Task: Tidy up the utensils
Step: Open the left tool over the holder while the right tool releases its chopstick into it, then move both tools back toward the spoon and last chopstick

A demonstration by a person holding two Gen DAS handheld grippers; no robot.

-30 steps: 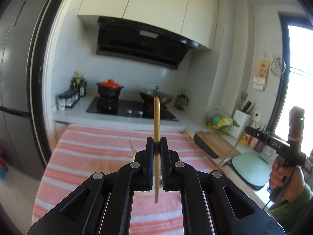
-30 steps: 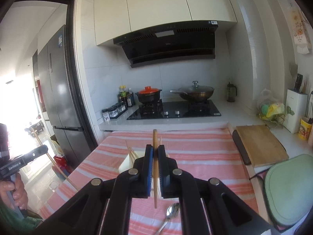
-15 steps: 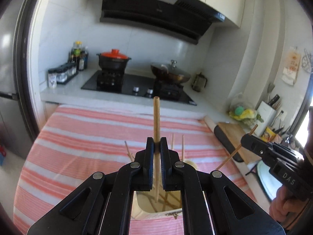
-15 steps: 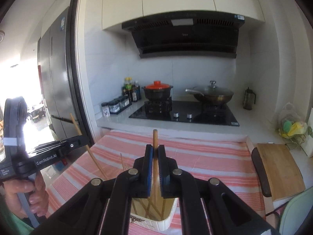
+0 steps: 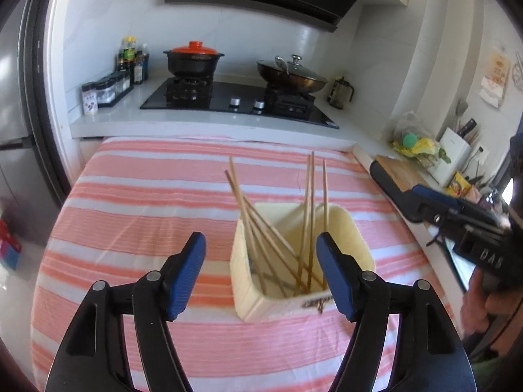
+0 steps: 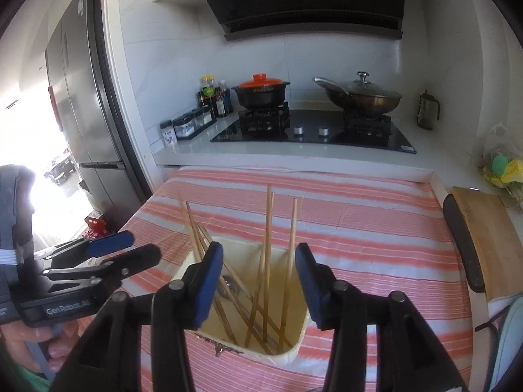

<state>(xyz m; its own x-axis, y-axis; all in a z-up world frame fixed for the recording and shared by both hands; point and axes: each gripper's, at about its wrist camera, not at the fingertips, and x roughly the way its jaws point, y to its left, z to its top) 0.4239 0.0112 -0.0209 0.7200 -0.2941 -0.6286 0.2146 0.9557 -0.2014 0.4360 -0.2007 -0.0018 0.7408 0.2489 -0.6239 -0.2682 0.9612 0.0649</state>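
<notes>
A cream box stands on the striped cloth with several wooden chopsticks leaning upright inside it. My left gripper hovers just above its near rim. Its jaws are opening wide, and the blue pads touch nothing. In the right wrist view the same box and chopsticks lie straight below my right gripper. Its jaws are opening too, with the sticks loose between them, not pressed. Each gripper shows in the other's view: the right gripper and the left gripper.
A pink-and-white striped cloth covers the table. A wooden cutting board lies along its right edge. Behind are the hob, a red-lidded pot and a wok. A fridge stands to the left.
Both grippers came down over the box, each shut on one upright chopstick. Both have now opened, and the two chopsticks stand in the box with the others.
</notes>
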